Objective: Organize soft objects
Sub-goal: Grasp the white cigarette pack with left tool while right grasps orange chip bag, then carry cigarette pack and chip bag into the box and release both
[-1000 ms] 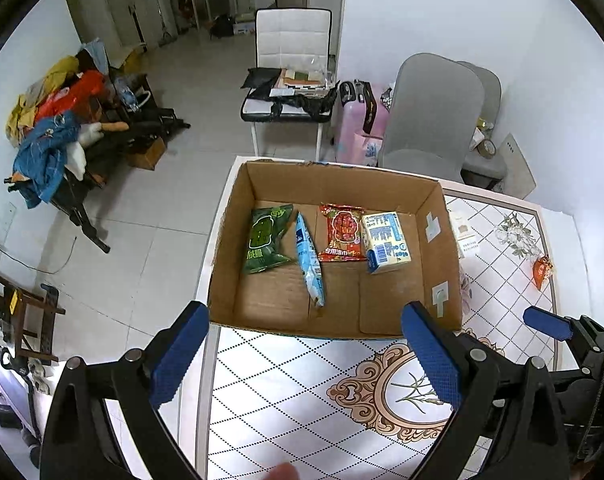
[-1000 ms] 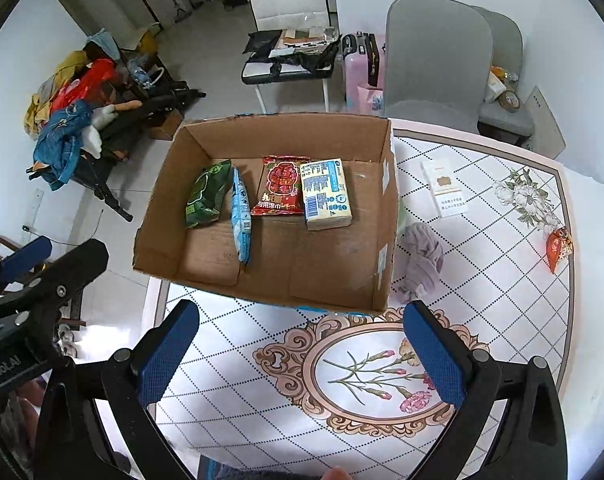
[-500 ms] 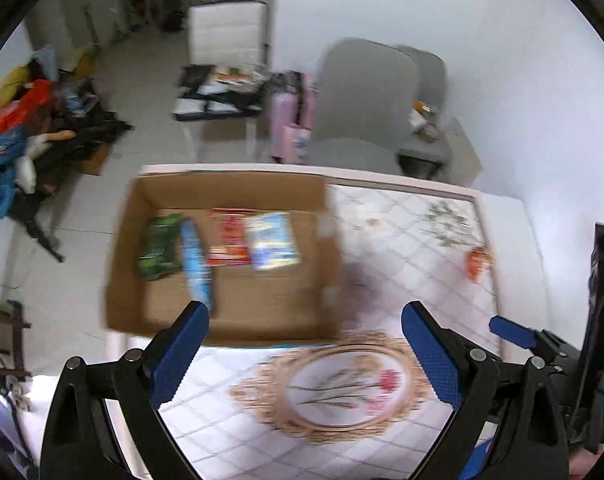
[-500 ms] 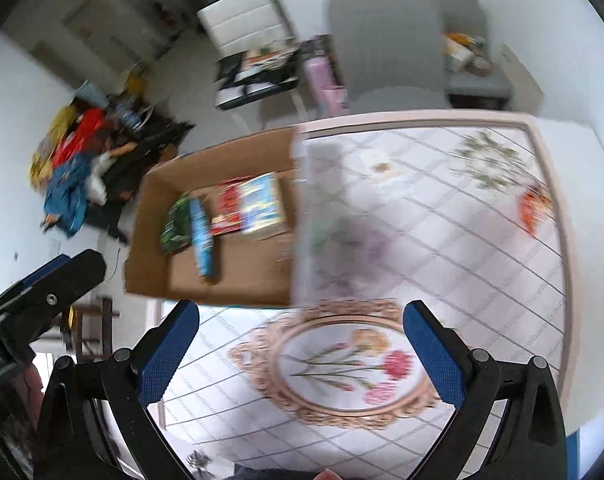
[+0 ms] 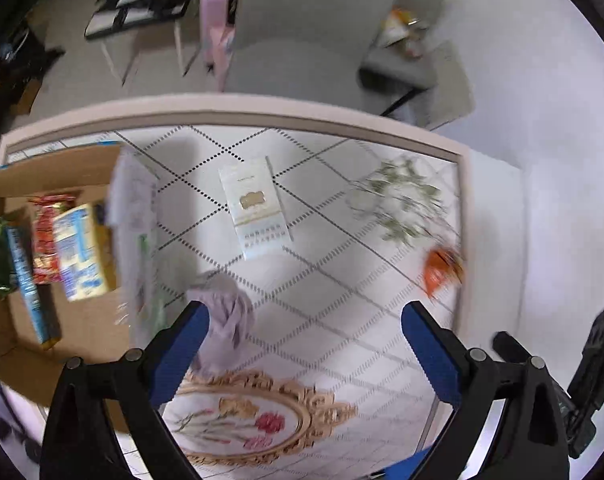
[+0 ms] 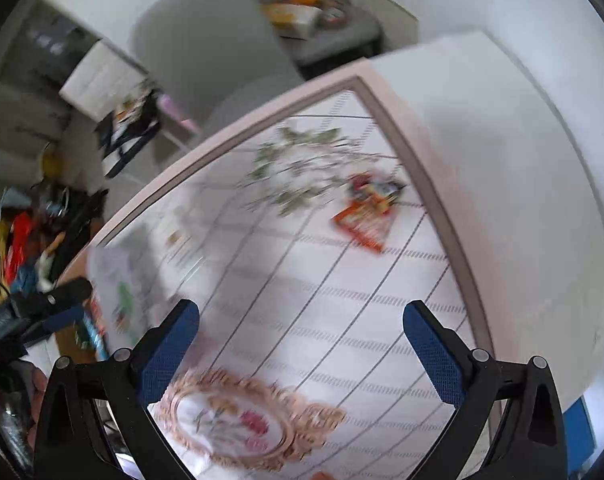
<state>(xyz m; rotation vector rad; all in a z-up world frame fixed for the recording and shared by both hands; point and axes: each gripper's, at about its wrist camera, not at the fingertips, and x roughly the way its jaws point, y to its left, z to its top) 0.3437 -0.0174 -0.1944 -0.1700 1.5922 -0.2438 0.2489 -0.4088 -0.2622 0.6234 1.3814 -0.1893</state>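
A cardboard box (image 5: 5, 184) sits at the table's left end and holds several snack packs, among them a blue-and-white pack (image 5: 79, 252). A crumpled lilac cloth (image 5: 225, 316) lies on the table beside the box, just ahead of my left gripper's left finger. A white flat packet (image 5: 257, 206) lies mid-table. An orange snack bag (image 5: 440, 270) lies near the right edge; it also shows in the right wrist view (image 6: 366, 216). My left gripper (image 5: 306, 344) is open and empty. My right gripper (image 6: 302, 344) is open and empty above the table.
The table (image 5: 342, 320) has a diamond-pattern cover with a floral medallion (image 5: 237, 420) at the near side. Grey chairs (image 5: 322, 28) stand behind the table. A white wall (image 6: 522, 200) borders the table's right edge. Both views are motion-blurred.
Both grippers have swung right, away from the box. The box has slid to the left edge of both views and the orange bag has come toward centre. Both grippers stay open.
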